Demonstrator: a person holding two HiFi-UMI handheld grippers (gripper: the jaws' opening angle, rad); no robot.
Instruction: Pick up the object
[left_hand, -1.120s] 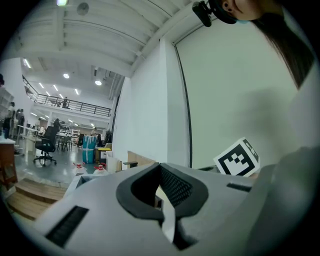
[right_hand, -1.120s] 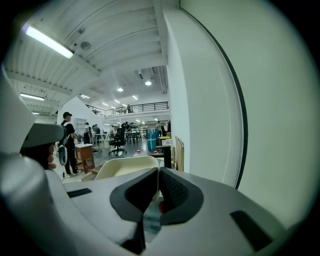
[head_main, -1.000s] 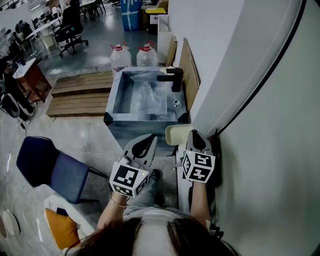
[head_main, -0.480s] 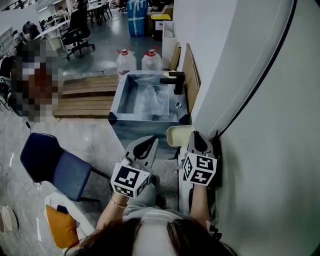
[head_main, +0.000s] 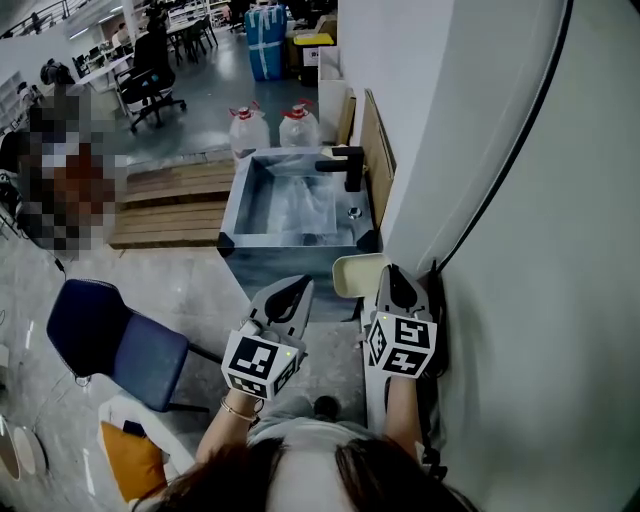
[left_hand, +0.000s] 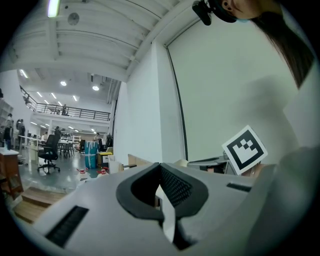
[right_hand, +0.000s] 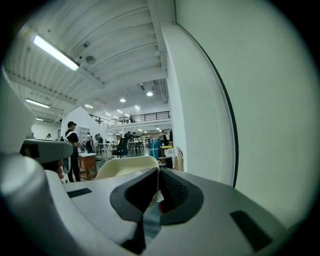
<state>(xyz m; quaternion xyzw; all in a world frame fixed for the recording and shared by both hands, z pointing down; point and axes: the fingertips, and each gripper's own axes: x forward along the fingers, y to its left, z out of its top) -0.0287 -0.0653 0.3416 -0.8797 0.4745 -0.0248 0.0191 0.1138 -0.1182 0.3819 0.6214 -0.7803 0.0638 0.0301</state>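
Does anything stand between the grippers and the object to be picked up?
No pick-up object can be singled out. Both the left gripper and right gripper are shut and empty. A cream plastic chair back stands just ahead of the right gripper, before the grey square sink.

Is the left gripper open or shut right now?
Shut. In its own view, the left gripper has its jaws together at the tips, with nothing between them.
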